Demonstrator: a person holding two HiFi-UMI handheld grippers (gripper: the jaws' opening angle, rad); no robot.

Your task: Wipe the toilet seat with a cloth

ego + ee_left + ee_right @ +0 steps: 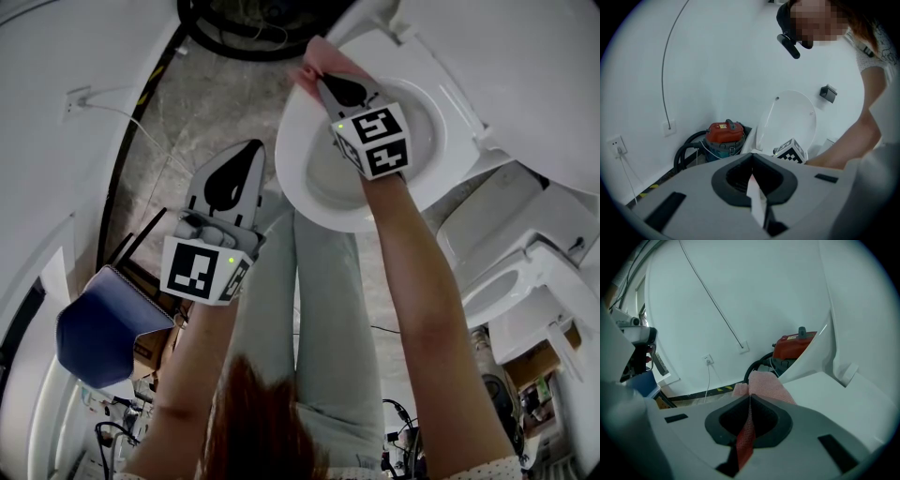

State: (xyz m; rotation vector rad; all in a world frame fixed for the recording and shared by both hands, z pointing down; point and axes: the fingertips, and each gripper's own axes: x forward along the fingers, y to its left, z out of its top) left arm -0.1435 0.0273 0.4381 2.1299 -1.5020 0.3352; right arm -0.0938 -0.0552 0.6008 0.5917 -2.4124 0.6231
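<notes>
Scanning from the left in the head view: a blue object (98,328) sits below and outboard of the left claw (253,147).

- Left claw: held over the floor, beside the bowl and apart from it. In its own view the jaws are clenched tip to tip. A pale sliver shows in the seam, nature not determinable.
- Ahead of the left claw: a red vacuum cleaner (724,133) against the wall. Ahead and to its right is the raised lid (787,119), with the right claw's marker cube (791,151) just below the lid.
- Toilet seat (289,173): white ring directly beneath the right claw (321,77), just right of the left claw.
- Right claw: jaws clamped on the pink cloth (765,383). The fabric is pinched in the seam and bunches out past the tips. The bunch lies over the seat's far-left rim, but contact is not confirmable.
- Second toilet (511,281): right of the right claw's forearm, well apart from the cloth.
</notes>
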